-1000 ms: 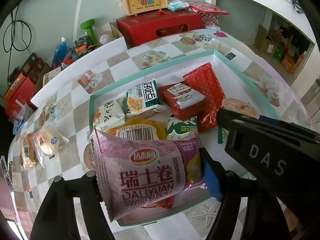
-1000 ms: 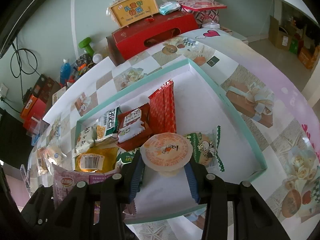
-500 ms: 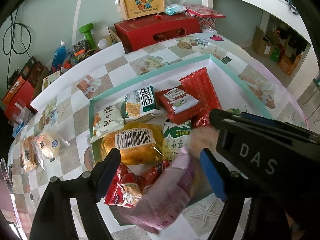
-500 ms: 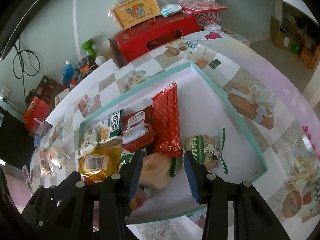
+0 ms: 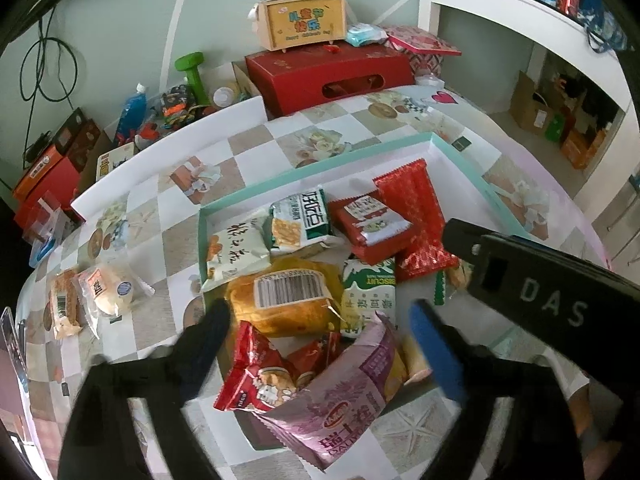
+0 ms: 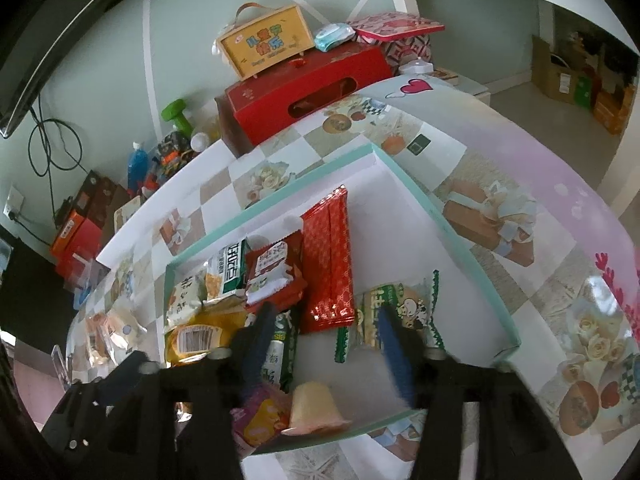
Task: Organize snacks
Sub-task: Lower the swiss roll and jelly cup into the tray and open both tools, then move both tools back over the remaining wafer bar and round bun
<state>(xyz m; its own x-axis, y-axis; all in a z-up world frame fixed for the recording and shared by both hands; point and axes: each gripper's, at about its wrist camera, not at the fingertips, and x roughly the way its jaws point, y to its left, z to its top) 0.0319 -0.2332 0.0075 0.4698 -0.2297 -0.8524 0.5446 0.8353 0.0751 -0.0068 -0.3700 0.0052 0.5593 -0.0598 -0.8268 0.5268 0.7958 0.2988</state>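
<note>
A white tray with a teal rim (image 5: 320,168) holds a pile of snack packets. My left gripper (image 5: 320,340) hangs over its near end with the jaws opening and nothing pressed between them. Below it, the pink Swiss roll packet (image 5: 344,400) lies loose across the tray's near rim, beside a red packet (image 5: 256,376). My right gripper (image 6: 326,344) is also opening over the tray (image 6: 452,232). The orange jelly cup (image 6: 316,404) lies tipped over on the tray floor under it, free of the pads (image 6: 394,352).
Inside the tray lie a long red packet (image 5: 416,216), a yellow bun packet (image 5: 288,296) and a green biscuit pack (image 5: 368,284). Loose wrapped snacks (image 5: 96,296) sit on the tablecloth to the left. A red gift box (image 5: 328,76) stands behind the table. The right gripper's black body (image 5: 540,288) reaches in from the right.
Both grippers opened wider. The pink packet slid out of the left jaws and dropped onto the tray's near rim. The jelly cup fell from the right jaws into the tray.
</note>
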